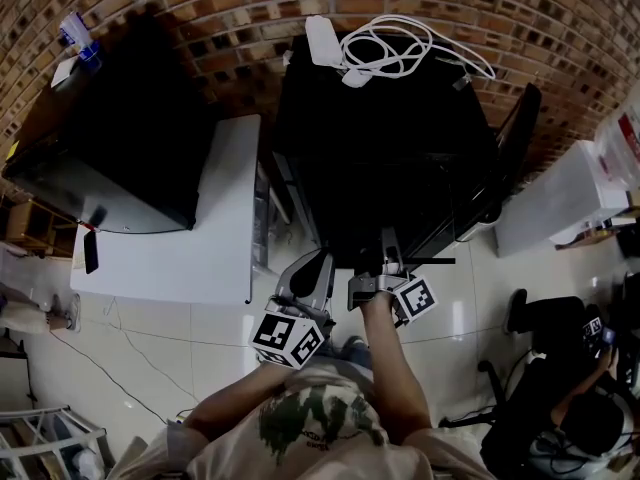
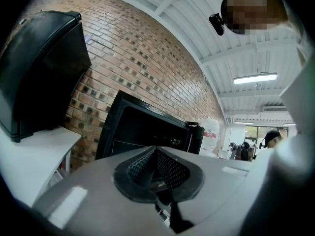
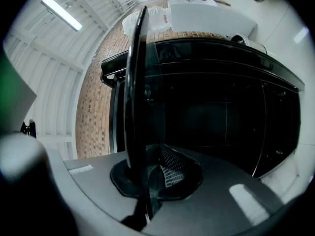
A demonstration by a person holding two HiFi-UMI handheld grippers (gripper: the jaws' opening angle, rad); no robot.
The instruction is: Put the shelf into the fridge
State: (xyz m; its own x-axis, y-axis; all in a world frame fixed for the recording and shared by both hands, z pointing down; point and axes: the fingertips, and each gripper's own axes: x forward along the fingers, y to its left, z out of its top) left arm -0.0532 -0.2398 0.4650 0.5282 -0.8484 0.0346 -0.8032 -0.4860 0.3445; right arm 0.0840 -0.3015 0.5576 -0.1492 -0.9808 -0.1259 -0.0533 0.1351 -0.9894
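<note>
The black fridge (image 1: 385, 153) stands against the brick wall, its front open toward me and its door (image 1: 520, 128) swung out to the right. My right gripper (image 1: 385, 266) reaches into the opening and is shut on the shelf (image 3: 135, 82), a thin dark plate seen edge-on. In the right gripper view the plate rises upright from my right gripper (image 3: 147, 173), with the fridge's dark inside (image 3: 221, 117) behind it. My left gripper (image 1: 315, 268) hangs just left of the opening. In its own view my left gripper (image 2: 157, 154) is shut with nothing between the pads, facing the fridge (image 2: 142, 129).
A white table (image 1: 205, 228) stands left of the fridge and carries a large black box (image 1: 110, 148). A white power strip with coiled cable (image 1: 385, 48) lies on the fridge top. A white cabinet (image 1: 560, 203) and a seated person (image 1: 570, 398) are at the right.
</note>
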